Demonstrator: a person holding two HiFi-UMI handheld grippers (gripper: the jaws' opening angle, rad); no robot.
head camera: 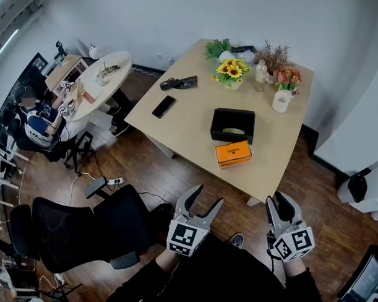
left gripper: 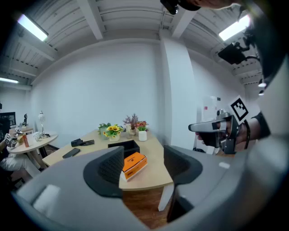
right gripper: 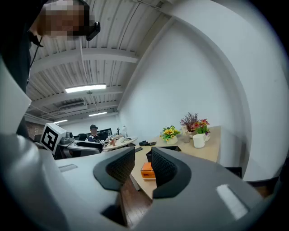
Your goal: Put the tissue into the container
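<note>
Hovering over the floorboards just short of the wooden table [head camera: 188,125], both grippers are kept clear of it. The left gripper [head camera: 208,197] is seen with its jaws spread wide and released, only the table's near edge and the orange box [head camera: 233,154] being framed between them in the left gripper view. The right gripper [head camera: 282,200] is held with its jaws drawn closer together yet parted, nothing being clasped by them. The black container [head camera: 216,123] is set near the middle of the table, just behind the orange box, and a pale wad that looks like the tissue [head camera: 233,131] is seen lying inside it against the near wall. A smartphone [head camera: 163,106], a sunflower pot [head camera: 230,73] and a white mug [head camera: 280,101] are placed farther back on the table
</note>
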